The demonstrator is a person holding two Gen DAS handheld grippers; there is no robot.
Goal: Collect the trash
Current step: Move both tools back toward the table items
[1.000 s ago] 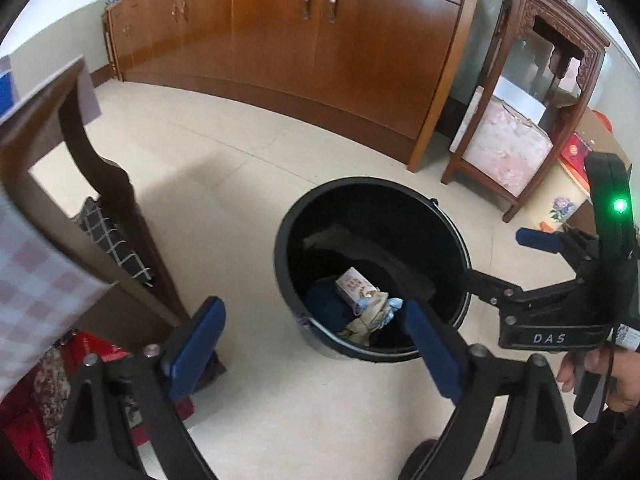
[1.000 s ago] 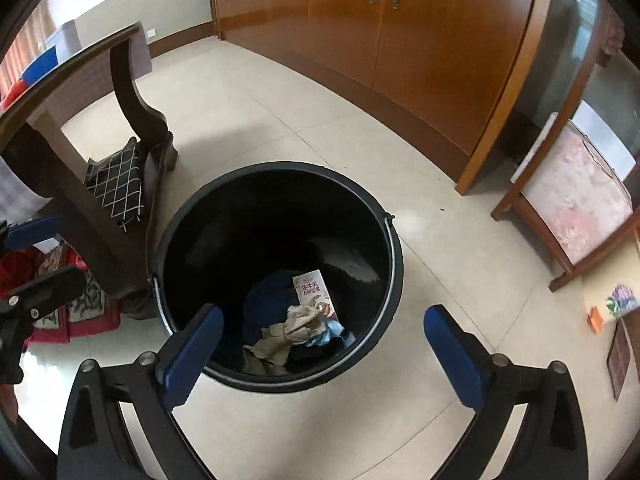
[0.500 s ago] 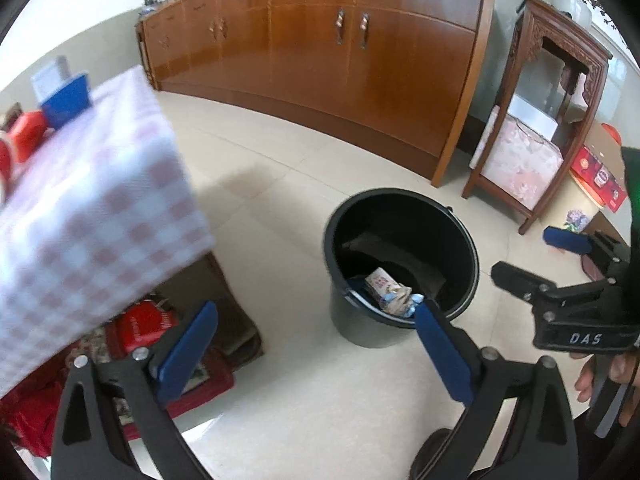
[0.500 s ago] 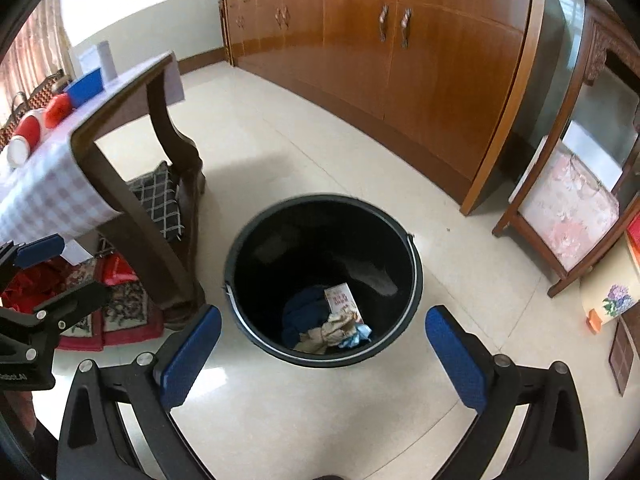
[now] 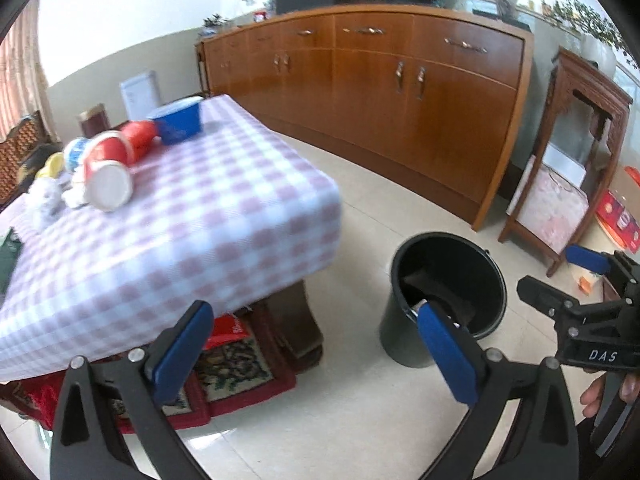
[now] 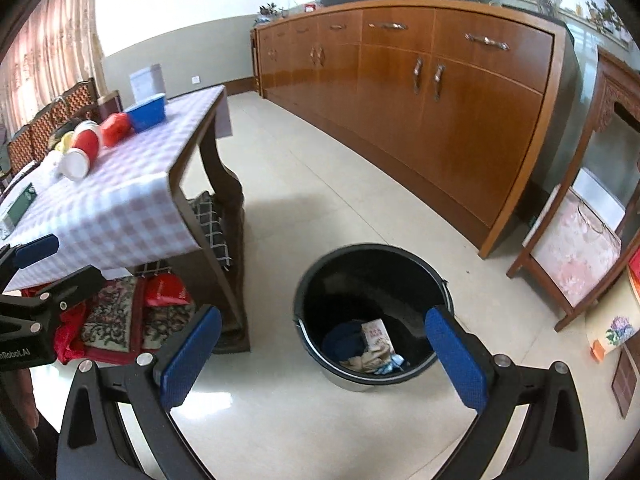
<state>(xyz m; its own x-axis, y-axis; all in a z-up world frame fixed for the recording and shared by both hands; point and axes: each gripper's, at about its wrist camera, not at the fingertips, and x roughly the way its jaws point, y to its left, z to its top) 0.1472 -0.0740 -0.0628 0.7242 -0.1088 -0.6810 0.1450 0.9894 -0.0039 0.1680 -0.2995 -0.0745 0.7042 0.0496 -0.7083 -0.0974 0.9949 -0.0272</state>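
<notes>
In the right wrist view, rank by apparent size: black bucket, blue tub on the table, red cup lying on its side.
1. black bucket, by far the largest.
2. blue tub.
3. red cup.
The tub and cup look close in size; both sit farther from the camera, so their ranking is unsure.

Home dining room: sideboard point(image 6: 420, 92), clothed table point(image 5: 192, 216)

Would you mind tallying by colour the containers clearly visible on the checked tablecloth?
Red: 2, the tipped paper cup and the red container behind it
Blue: 1, the blue tub, upright
Total: 3
The smaller bits beside them are too blurred to count.
</notes>
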